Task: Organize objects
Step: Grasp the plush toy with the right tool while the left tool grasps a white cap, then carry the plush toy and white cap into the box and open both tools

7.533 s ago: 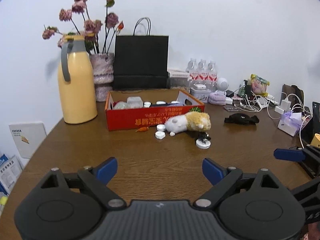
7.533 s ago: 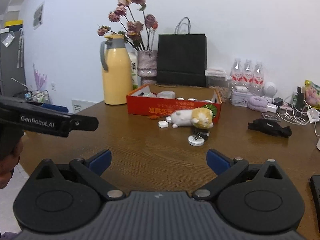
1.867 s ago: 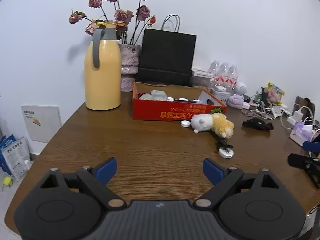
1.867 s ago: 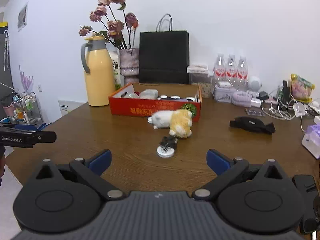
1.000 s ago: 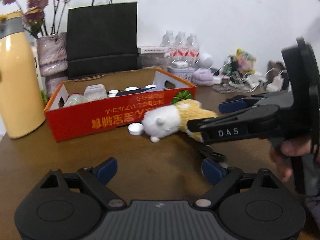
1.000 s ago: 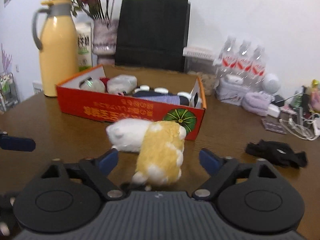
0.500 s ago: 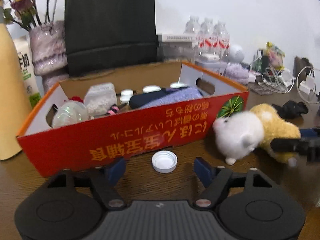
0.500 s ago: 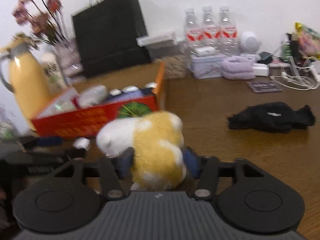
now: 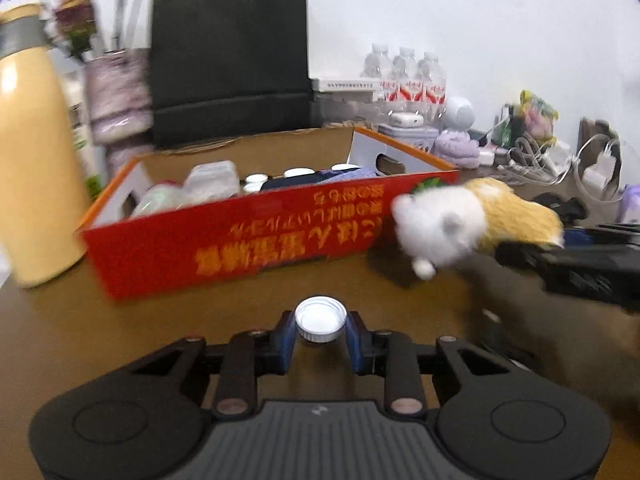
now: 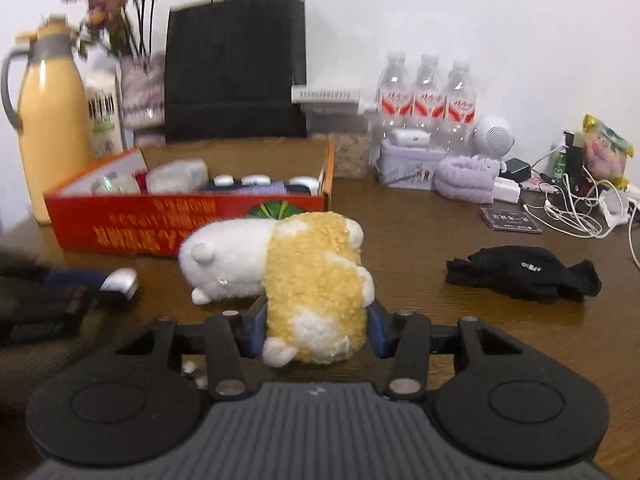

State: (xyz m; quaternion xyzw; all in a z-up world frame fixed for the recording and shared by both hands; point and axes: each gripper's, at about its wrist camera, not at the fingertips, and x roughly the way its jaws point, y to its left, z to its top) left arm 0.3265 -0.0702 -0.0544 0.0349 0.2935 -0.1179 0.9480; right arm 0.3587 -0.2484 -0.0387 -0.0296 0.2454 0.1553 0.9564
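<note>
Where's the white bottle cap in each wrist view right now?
Left wrist: white bottle cap at lower centre, between the closing left tool's fingers.
Right wrist: cap at left edge, seen side-on, blurred.
Shared landmark: red box behind it.

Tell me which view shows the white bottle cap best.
The left wrist view: the white bottle cap sits sharp and centred between the closing left gripper, its open side up. In the right wrist view the cap is a blurred sliver at the left edge.
</note>
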